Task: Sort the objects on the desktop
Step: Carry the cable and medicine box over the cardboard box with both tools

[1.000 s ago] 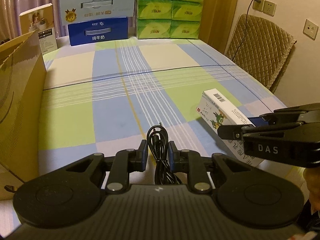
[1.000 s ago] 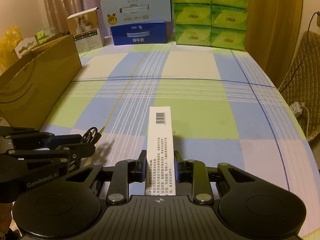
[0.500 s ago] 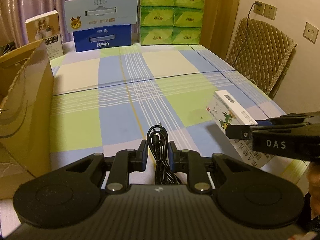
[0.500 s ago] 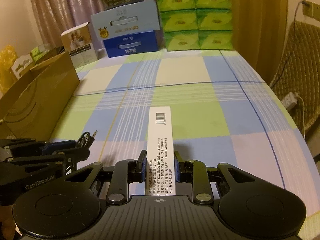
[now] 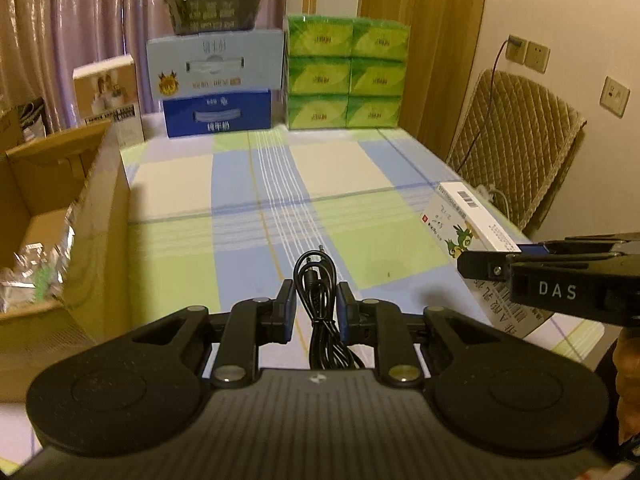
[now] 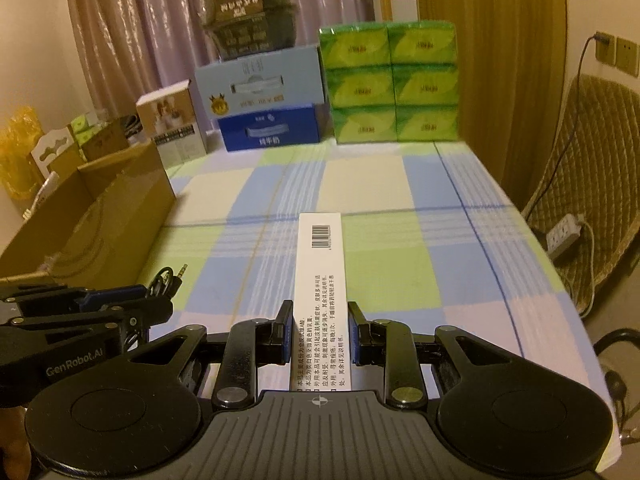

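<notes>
My left gripper (image 5: pixel 316 304) is shut on a coiled black audio cable (image 5: pixel 316 284), whose loop and plug stick out past the fingertips. It hangs above the checked tablecloth, just right of an open cardboard box (image 5: pixel 52 216). My right gripper (image 6: pixel 318 316) is shut on a long white medicine box (image 6: pixel 320 264) with a barcode, held lengthwise and lifted off the table. In the left wrist view that medicine box (image 5: pixel 464 220) shows at the right, in the right gripper (image 5: pixel 516 260). The right wrist view has the left gripper (image 6: pixel 160 296) and its cable (image 6: pixel 168 280) at lower left.
Blue milk cartons (image 5: pixel 216 88) and green tissue packs (image 5: pixel 346 80) stand stacked along the table's far edge, with a small product box (image 5: pixel 108 100) beside them. A quilted chair (image 5: pixel 516 148) stands right of the table. The cardboard box holds crinkled wrapping (image 5: pixel 36 268).
Both grippers have risen with their loads and tilted up, so more of the far wall shows. The cardboard box's inside has come into the left wrist view.
</notes>
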`<action>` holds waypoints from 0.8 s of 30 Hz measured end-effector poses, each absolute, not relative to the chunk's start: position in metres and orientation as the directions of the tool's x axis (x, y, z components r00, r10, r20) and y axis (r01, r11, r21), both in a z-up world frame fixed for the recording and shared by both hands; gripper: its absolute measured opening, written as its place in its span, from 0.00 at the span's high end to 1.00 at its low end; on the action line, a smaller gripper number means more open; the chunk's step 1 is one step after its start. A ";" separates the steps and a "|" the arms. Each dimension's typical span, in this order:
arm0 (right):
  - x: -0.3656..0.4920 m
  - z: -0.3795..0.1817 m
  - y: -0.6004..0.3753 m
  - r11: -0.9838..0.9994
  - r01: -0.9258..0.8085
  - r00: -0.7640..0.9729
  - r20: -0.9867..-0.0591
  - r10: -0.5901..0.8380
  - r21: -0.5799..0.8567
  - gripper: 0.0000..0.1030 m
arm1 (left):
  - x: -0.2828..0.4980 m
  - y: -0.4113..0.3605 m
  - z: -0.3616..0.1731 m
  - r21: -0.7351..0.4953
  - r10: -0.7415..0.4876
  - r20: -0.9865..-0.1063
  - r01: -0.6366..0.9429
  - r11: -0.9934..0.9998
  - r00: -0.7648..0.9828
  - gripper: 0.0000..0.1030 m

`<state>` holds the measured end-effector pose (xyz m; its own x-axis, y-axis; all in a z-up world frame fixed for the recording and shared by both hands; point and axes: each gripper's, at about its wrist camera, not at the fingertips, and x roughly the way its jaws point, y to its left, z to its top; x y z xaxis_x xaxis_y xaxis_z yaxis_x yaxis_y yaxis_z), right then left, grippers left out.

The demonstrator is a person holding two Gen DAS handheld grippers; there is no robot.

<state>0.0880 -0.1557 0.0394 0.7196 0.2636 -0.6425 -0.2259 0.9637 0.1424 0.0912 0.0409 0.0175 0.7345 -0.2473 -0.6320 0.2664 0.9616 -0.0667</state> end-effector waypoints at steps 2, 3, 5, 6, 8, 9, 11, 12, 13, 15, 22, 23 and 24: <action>0.085 0.048 -0.153 0.962 -0.233 0.728 -0.631 0.269 0.142 0.78 | 0.088 0.043 0.028 -0.062 -0.247 -0.620 0.267 0.962 0.745 0.84; 0.085 0.052 -0.151 0.961 -0.237 0.731 -0.626 0.273 0.141 0.78 | 0.087 0.044 0.033 -0.060 -0.246 -0.614 0.267 0.962 0.750 0.84; 0.082 0.061 -0.147 0.958 -0.248 0.737 -0.614 0.282 0.142 0.78 | 0.083 0.047 0.044 -0.057 -0.244 -0.602 0.264 0.963 0.761 0.84; 0.080 0.065 -0.144 0.957 -0.254 0.740 -0.608 0.287 0.142 0.78 | 0.081 0.050 0.050 -0.055 -0.241 -0.595 0.261 0.964 0.766 0.84; 0.077 0.073 -0.141 0.952 -0.266 0.743 -0.596 0.303 0.153 0.78 | 0.075 0.055 0.060 -0.050 -0.230 -0.582 0.247 0.968 0.780 0.84; 0.075 0.077 -0.138 0.950 -0.272 0.744 -0.591 0.310 0.156 0.78 | 0.074 0.059 0.065 -0.050 -0.224 -0.575 0.240 0.969 0.787 0.84; 0.071 0.084 -0.130 0.946 -0.288 0.749 -0.579 0.321 0.152 0.78 | 0.068 0.068 0.074 -0.053 -0.217 -0.562 0.227 0.972 0.799 0.84; 0.070 0.087 -0.127 0.943 -0.295 0.749 -0.575 0.328 0.154 0.78 | 0.066 0.072 0.078 -0.051 -0.211 -0.557 0.220 0.974 0.804 0.84; 0.069 0.089 -0.123 0.940 -0.303 0.748 -0.572 0.336 0.156 0.78 | 0.062 0.077 0.081 -0.047 -0.203 -0.552 0.213 0.976 0.809 0.84; 0.066 0.093 -0.113 0.934 -0.322 0.746 -0.565 0.352 0.156 0.78 | 0.057 0.087 0.087 -0.043 -0.188 -0.544 0.197 0.979 0.818 0.84; 0.054 0.100 -0.076 0.902 -0.402 0.721 -0.554 0.416 0.155 0.78 | 0.037 0.122 0.098 -0.049 -0.137 -0.531 0.132 0.990 0.836 0.84; 0.053 0.100 -0.071 0.898 -0.412 0.717 -0.553 0.425 0.155 0.78 | 0.034 0.126 0.099 -0.047 -0.131 -0.529 0.124 0.991 0.838 0.84; 0.052 0.101 -0.066 0.893 -0.422 0.712 -0.552 0.434 0.156 0.78 | 0.032 0.130 0.100 -0.046 -0.123 -0.528 0.116 0.992 0.840 0.84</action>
<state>0.0521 -0.0659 0.1009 0.7124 0.4336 -0.5519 -0.4224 0.8928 0.1562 0.0320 0.1302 0.0997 0.8402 -0.1232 -0.5281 0.1163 0.9921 -0.0464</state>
